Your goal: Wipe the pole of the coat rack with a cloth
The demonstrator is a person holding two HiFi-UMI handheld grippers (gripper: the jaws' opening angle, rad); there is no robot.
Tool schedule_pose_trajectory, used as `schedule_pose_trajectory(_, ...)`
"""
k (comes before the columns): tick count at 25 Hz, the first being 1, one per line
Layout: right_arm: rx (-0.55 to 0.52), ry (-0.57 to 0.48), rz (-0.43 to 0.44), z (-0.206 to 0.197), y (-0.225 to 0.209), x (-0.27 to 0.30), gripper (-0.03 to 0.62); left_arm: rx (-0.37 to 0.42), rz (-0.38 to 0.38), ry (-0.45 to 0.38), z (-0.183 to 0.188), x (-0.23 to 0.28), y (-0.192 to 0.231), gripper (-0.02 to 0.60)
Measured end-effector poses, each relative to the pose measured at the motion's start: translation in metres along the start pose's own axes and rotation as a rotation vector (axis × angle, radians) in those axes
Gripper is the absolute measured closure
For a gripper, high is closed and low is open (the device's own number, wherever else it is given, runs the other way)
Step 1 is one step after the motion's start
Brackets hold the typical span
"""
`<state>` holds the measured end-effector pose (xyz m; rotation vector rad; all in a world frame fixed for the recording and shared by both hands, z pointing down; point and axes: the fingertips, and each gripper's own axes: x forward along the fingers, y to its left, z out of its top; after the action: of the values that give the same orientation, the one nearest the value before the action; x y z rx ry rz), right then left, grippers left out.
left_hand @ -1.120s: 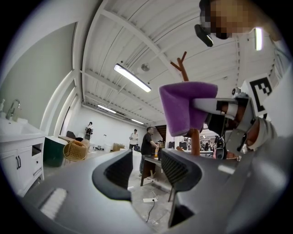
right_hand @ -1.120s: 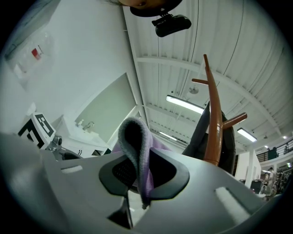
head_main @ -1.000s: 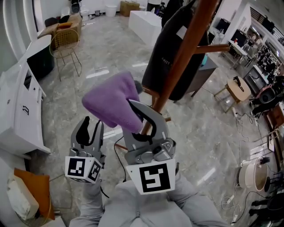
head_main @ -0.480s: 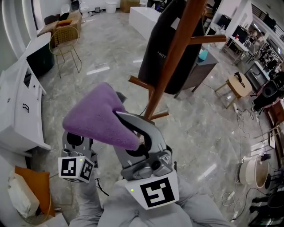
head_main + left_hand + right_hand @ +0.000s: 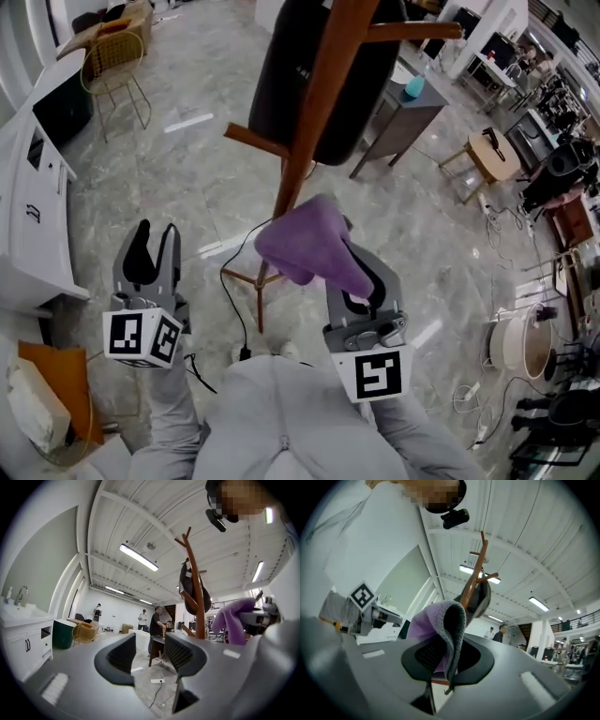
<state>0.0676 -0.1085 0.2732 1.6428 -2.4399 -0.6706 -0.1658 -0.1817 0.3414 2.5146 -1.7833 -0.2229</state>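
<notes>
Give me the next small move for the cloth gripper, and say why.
Probably ease the right gripper toward the pole until the cloth presses on it, then slide along. The cloth is clamped in its jaws and sits just beside the lower pole; contact isn't clear.

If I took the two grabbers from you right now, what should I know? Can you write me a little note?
Left gripper: open, nothing in it, held off to the side.
Right gripper: shut on the purple cloth.
Where: the cloth is by the lower part of the coat rack pole; I cannot tell if it touches. A dark bag hangs higher up.
Done: cloth is gripped and at the pole.
Left: wipe along the pole; how much is already wiped does not show.
</notes>
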Motion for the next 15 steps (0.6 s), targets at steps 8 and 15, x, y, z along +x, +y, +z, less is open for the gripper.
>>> schedule_pose_trajectory(8, -0.342, 0.107, -0.029, -0.057, -0.037, 0.014, 0.549, -0.003, 0.005, -0.013, -0.004, -0.002, -0.008, 0.377)
schedule_pose_trajectory(15, -0.82, 0.184, 0.378, -0.114, 0.013, 0.054, 0.549, -0.005, 0.059, -0.021, -0.003, -0.017, 0.001, 0.377)
